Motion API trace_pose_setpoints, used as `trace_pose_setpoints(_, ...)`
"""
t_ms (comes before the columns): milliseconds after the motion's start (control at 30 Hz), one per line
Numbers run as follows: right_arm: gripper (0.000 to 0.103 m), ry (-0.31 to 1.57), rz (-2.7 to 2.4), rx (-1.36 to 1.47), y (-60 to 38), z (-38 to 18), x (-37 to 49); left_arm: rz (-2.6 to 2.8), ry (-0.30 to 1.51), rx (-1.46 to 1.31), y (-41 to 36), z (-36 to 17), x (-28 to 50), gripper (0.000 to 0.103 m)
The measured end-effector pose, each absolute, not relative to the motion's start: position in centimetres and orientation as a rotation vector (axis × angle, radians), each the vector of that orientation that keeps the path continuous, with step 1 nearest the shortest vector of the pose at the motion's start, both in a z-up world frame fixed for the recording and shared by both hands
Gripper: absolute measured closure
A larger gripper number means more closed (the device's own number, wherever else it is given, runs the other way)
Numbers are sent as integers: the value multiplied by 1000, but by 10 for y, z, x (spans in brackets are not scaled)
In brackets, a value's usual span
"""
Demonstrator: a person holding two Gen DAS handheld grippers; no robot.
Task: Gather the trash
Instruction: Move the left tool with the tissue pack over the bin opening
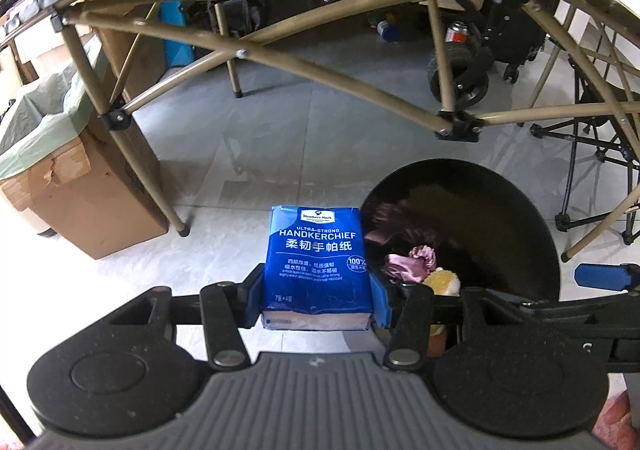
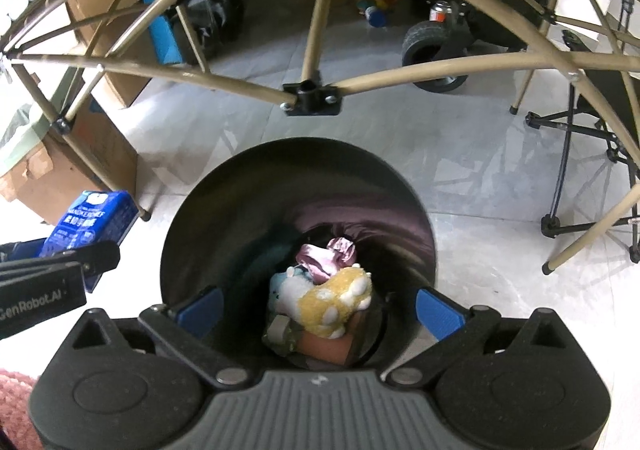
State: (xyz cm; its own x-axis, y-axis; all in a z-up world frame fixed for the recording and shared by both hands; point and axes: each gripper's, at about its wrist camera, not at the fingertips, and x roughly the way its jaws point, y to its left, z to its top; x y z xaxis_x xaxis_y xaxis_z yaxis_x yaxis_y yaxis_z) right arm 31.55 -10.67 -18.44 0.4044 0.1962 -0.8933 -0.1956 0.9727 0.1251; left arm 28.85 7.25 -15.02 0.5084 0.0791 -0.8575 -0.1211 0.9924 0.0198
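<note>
Gripping a blue tissue pack [image 1: 318, 270] in left jaws, right jaws spread over black bin [image 2: 224, 210], pale tiled floor [image 2: 460, 154], tan folding-table frame [image 1: 320, 66]

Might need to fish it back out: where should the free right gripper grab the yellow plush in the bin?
Judging by its pose, take the yellow plush toy across its narrower body, coming straight down through the mouth of the black bin. It lies topmost, and the open right gripper is already above it.

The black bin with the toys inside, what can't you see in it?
- Black bin, right wrist view: its bottom is hidden under the yellow plush toy and pink cloth.
- Left wrist view: the tissue pack and left gripper cover the bin's near left side.
- Both views: small print on the pack is unreadable.
</note>
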Motion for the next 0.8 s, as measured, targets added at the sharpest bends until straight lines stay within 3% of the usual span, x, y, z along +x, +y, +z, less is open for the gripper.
trace_pose_setpoints(800, 0, 1038, 97, 156, -210, -163, 302, -10, 1083, -24, -7, -145, 308, 51)
